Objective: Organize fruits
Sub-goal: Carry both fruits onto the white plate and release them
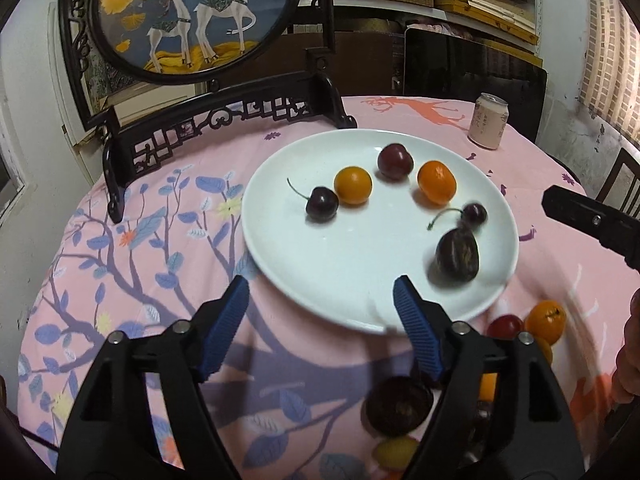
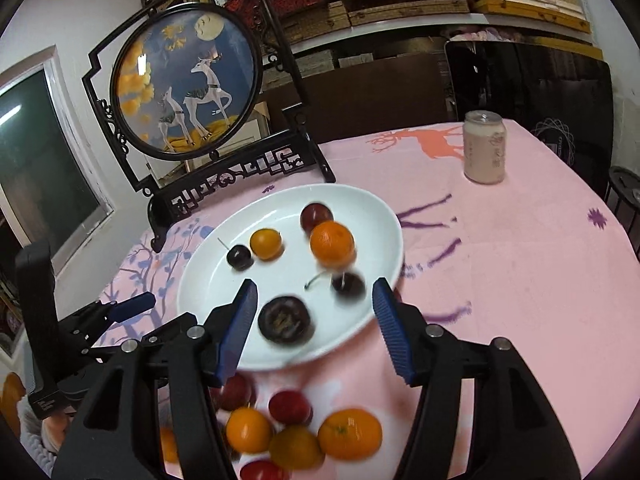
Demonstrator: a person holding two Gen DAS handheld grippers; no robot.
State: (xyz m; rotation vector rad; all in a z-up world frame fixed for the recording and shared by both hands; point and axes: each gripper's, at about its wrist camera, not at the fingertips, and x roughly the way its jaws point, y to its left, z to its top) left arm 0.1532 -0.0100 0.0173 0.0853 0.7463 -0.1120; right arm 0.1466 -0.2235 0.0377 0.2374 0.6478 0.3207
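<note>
A white plate (image 1: pixel 320 252) (image 2: pixel 248 240) on the pink tablecloth holds two orange fruits (image 1: pixel 353 185) (image 1: pixel 436 182), a dark red plum (image 1: pixel 395 161), two cherries (image 1: pixel 322 203) (image 1: pixel 474 213) and a blurred dark purple fruit (image 1: pixel 457 255) (image 2: pixel 285 319). My left gripper (image 1: pixel 322 300) is open and empty at the plate's near rim. My right gripper (image 2: pixel 314 300) is open, its jaws either side of the dark purple fruit, not touching it. Loose orange and red fruits (image 2: pixel 296 428) lie on the cloth below the plate.
A carved black stand with a round deer picture (image 1: pixel 188 16) (image 2: pixel 188 80) stands behind the plate. A pale drink can (image 1: pixel 489 121) (image 2: pixel 484 148) stands at the back right. A dark plum (image 1: pixel 399 406) lies under my left gripper.
</note>
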